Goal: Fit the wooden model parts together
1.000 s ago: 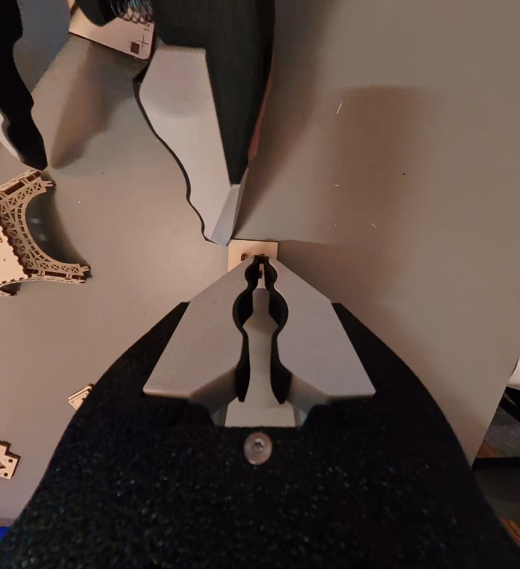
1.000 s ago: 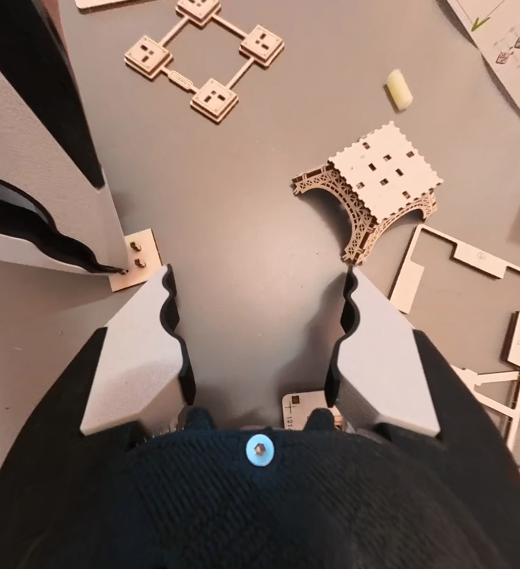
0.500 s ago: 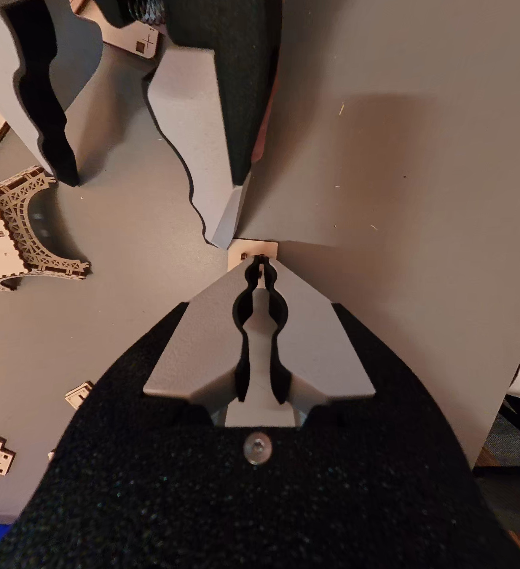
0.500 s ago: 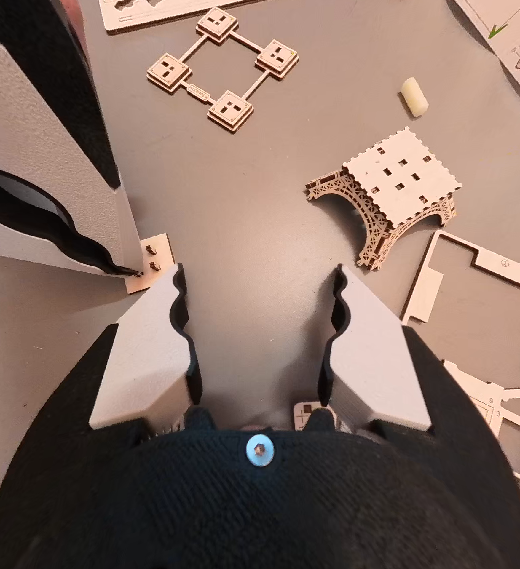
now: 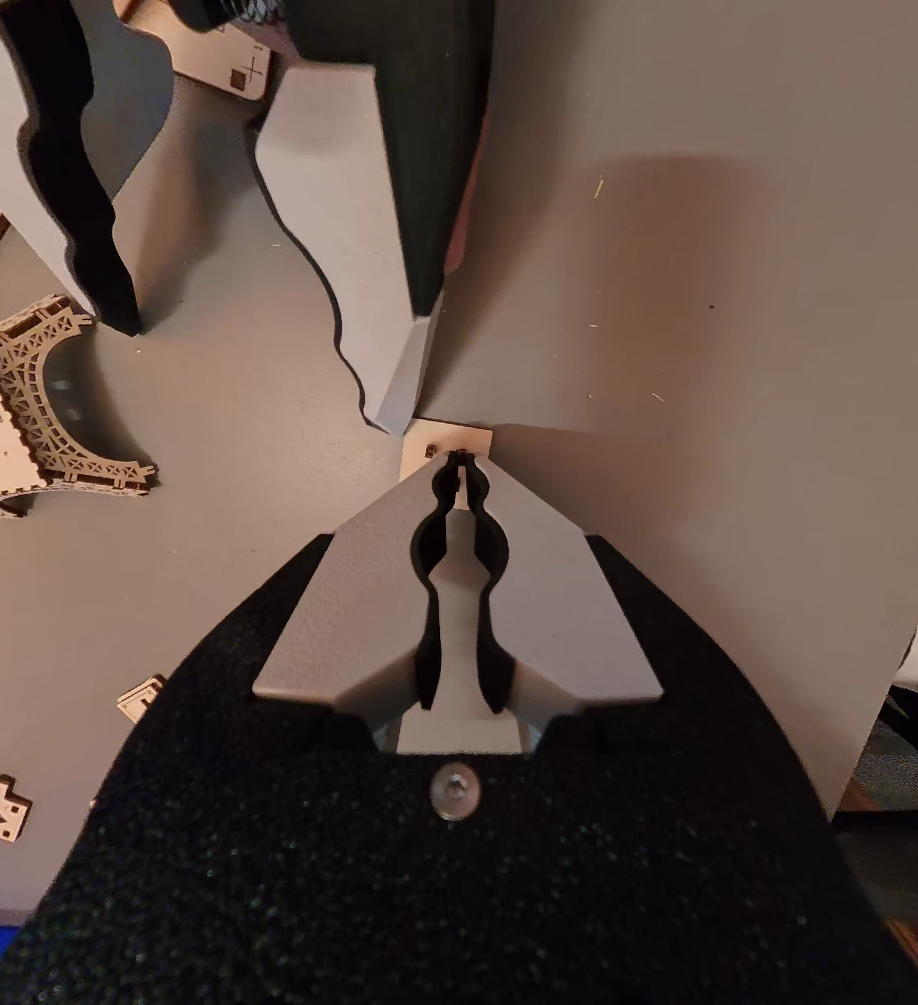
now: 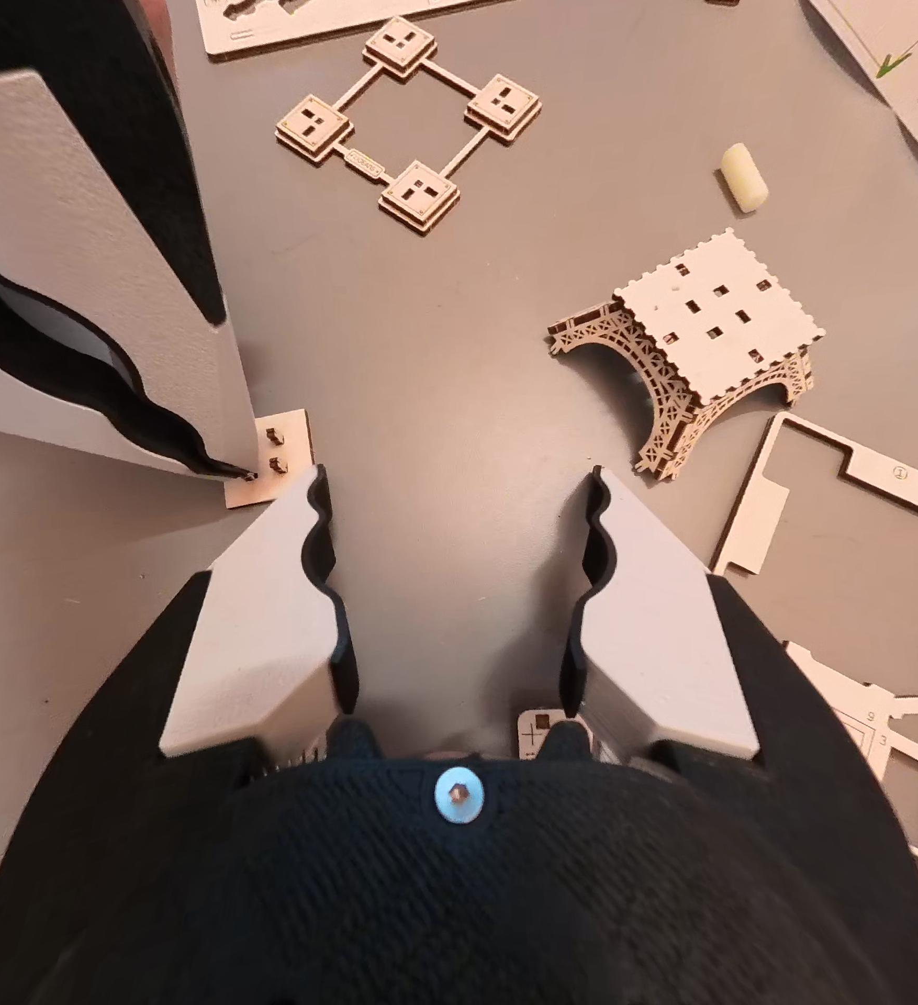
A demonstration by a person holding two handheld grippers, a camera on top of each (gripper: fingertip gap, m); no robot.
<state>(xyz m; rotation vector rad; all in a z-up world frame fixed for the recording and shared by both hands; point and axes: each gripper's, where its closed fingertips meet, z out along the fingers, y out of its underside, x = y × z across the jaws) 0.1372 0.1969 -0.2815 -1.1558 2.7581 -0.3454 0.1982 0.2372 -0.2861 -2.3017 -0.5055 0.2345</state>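
My left gripper (image 5: 462,457) is shut, its tips pinched on a tiny peg on a small square wooden plate (image 5: 446,438) lying on the grey table. In the right wrist view it enters from the left (image 6: 250,476), with two more pegs on the plate (image 6: 283,457). My right gripper (image 6: 457,484) is open and empty; its left fingertip (image 6: 312,489) is at the plate's edge. It shows from above in the left wrist view (image 5: 255,375). The assembled wooden arch base (image 6: 707,337) stands to the right, also in the left wrist view (image 5: 27,429).
A wooden square frame with four slotted pads (image 6: 408,114) lies ahead. Punched-out wooden sheets (image 6: 848,473) lie right, another sheet (image 6: 261,27) at the top. A cream cylinder (image 6: 745,177) and an instruction paper (image 6: 908,54) lie far right. The table edge (image 5: 881,707) is close.
My right gripper has crept forward and its jaws have narrowed a little. My left gripper has stayed shut on the peg without moving.
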